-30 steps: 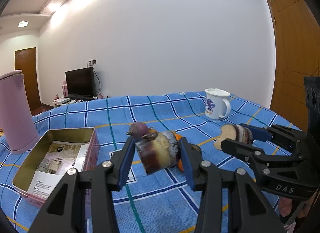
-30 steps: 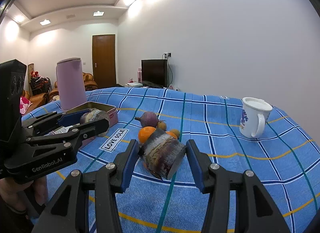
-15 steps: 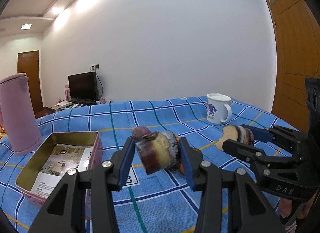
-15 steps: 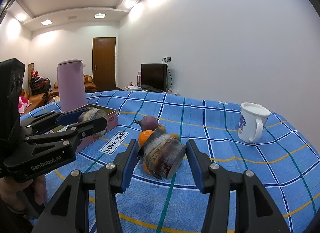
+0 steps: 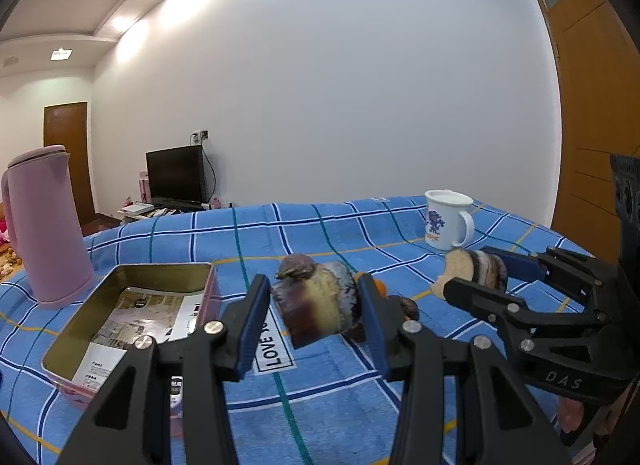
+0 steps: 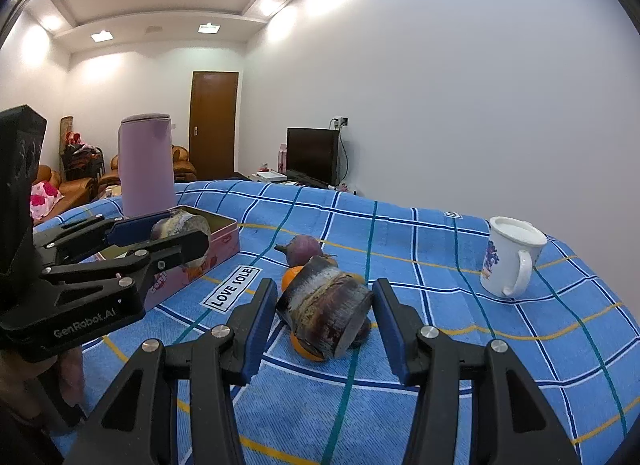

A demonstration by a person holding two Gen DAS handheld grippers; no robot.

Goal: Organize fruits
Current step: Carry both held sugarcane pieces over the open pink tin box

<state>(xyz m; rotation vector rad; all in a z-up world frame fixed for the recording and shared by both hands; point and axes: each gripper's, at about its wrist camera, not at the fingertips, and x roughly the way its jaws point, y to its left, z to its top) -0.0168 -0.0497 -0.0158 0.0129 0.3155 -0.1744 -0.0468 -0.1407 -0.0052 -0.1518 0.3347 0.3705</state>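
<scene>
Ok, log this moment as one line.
left gripper: shut on sugarcane chunk | right gripper: shut on second chunk | tin: no fruit visible | both lifted above cloth

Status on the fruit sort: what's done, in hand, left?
Done: nothing yet; the tin holds only paper. In hand: left gripper and right gripper each clamp a sugarcane chunk above the cloth. Left: purple fruit and oranges lie loose.
</scene>
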